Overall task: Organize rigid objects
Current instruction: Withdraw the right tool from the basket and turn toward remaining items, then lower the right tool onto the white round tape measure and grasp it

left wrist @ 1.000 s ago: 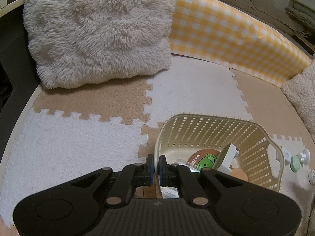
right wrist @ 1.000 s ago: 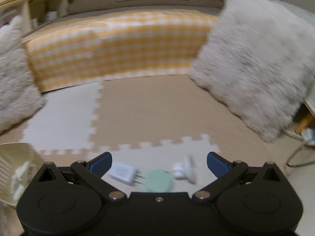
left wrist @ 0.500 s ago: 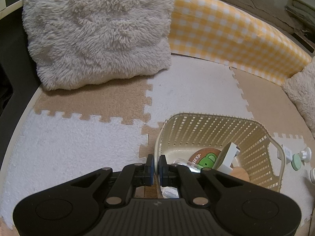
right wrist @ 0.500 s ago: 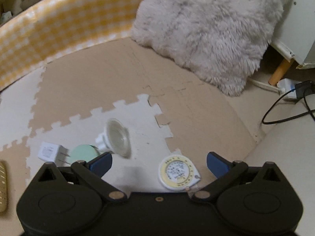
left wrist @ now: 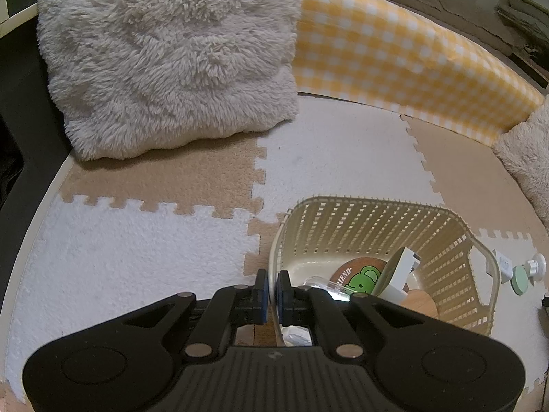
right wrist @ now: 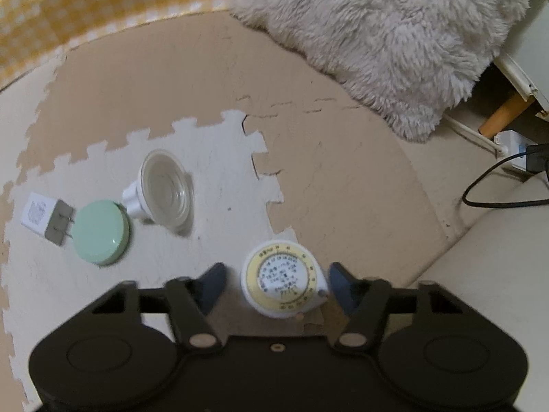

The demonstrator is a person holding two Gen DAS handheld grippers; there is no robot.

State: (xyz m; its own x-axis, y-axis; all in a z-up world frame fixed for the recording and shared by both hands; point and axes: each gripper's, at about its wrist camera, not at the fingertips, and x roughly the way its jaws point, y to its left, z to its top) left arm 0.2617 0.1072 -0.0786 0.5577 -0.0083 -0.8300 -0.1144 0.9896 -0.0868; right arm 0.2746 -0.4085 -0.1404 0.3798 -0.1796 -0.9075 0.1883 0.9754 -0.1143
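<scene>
Left hand-held gripper [left wrist: 271,292] is clamping the basket [left wrist: 343,206] rim, fingers together on the near wall. Right hand-held gripper [right wrist: 274,283] is closing its jaws around the round dial [right wrist: 283,283] lying on the floor mat [right wrist: 223,171]; pads not yet touching it. Green disc [right wrist: 101,231], bulb [right wrist: 164,190] and plug [right wrist: 43,218] are lying to its left.

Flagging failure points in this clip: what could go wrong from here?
1. The right hand-held gripper is closing around the round tape measure with gaps on both sides; the smooth disc may slip or tilt.
2. The left hand-held gripper pinches only the basket rim; a tug could tip it, spilling the frog coaster.
</scene>
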